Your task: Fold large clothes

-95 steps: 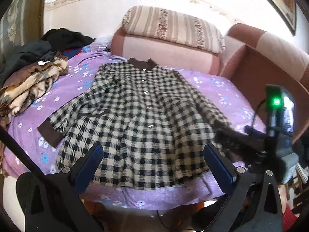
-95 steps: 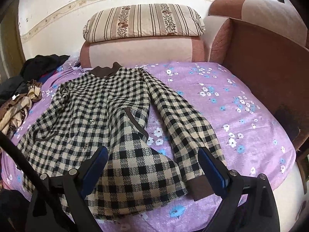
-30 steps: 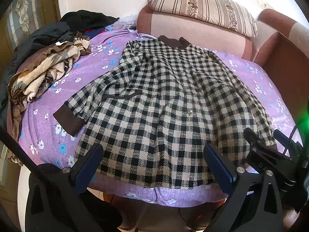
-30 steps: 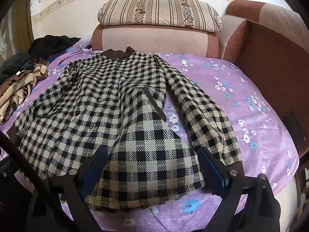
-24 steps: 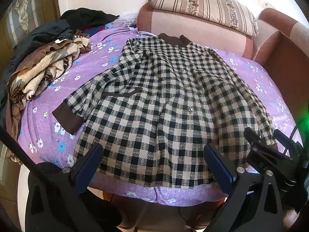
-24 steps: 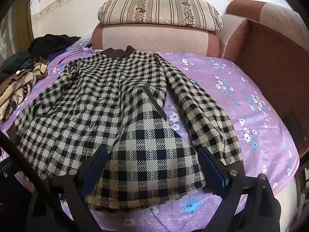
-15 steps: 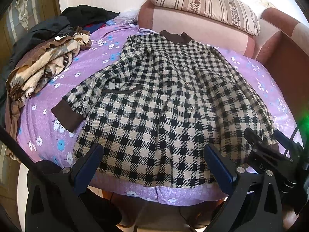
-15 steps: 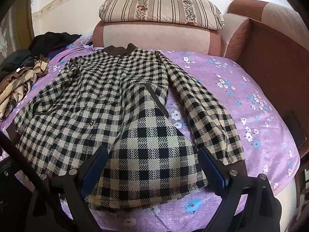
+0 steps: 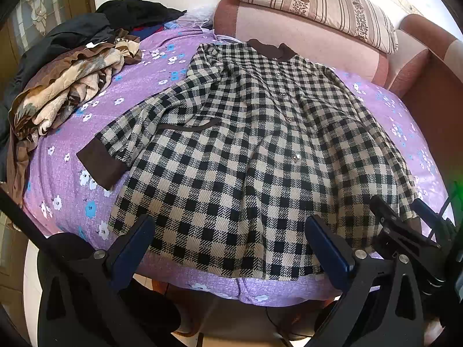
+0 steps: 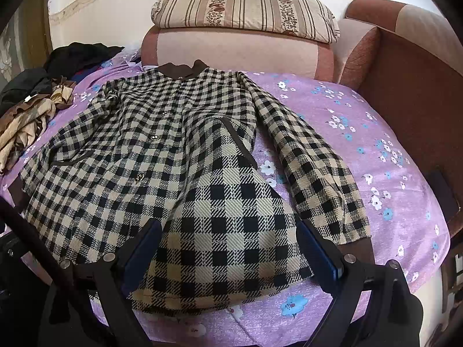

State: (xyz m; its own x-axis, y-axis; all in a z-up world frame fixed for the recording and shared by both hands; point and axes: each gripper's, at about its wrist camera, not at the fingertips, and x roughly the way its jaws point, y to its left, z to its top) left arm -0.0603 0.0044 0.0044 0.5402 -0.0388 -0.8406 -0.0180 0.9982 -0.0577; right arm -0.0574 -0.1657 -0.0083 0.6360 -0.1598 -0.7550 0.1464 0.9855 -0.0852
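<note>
Both grippers are hanging spread wide and gripping nothing: the left gripper (image 9: 230,244) is sitting at the bottom of its frame over the hem, and the right gripper (image 10: 228,248) is doing likewise at the bottom of its own view, blue pads apart. Filling the middle of each frame, the checked coat (image 9: 260,156) is lying spread flat, front up, on the purple flowered sheet (image 9: 139,86), its brown collar (image 10: 182,69) pointing toward the top of the frame at the pink headboard (image 10: 231,49), where a striped pillow (image 10: 246,8) is resting on top. At the left edge, a heap of clothes (image 9: 66,86) is sitting well apart from the coat. One sleeve is reaching left, ending in a brown cuff (image 9: 99,163); the other sleeve (image 10: 315,173) is running toward the lower right. Small buttons (image 9: 295,157) are showing down the coat's middle.
</note>
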